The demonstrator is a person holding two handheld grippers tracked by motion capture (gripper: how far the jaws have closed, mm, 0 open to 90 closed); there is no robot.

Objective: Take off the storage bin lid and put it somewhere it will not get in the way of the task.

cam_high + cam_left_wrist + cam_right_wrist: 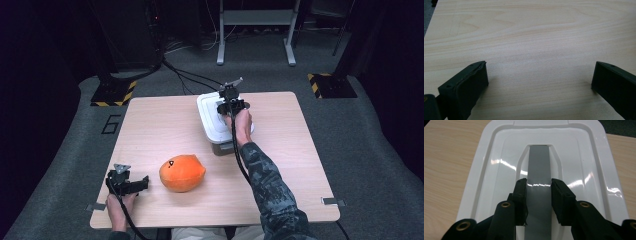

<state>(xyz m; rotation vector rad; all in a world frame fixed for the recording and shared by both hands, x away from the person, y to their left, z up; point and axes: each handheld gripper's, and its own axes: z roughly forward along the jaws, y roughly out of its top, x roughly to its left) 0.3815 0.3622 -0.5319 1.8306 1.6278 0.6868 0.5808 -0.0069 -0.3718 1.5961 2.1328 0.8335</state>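
A white lid [499, 170] with a raised grey handle [538, 160] covers a container [210, 120] at the table's far middle. My right gripper [539, 182] points down onto that lid, its two black pads pressed against either side of the grey handle. In the high view the right gripper [231, 106] sits over the lid's right half. An orange plush toy [182, 172] lies near the front of the table. My left gripper [141, 183] rests left of the toy at the front left; its jaws [540, 72] stand wide apart over bare wood.
The light wooden table [160, 125] has bare wood between toy and container. Metal clips [332, 201] sit at its front corners. Beyond the table lie grey carpet, cables and a white stand's legs [255, 50].
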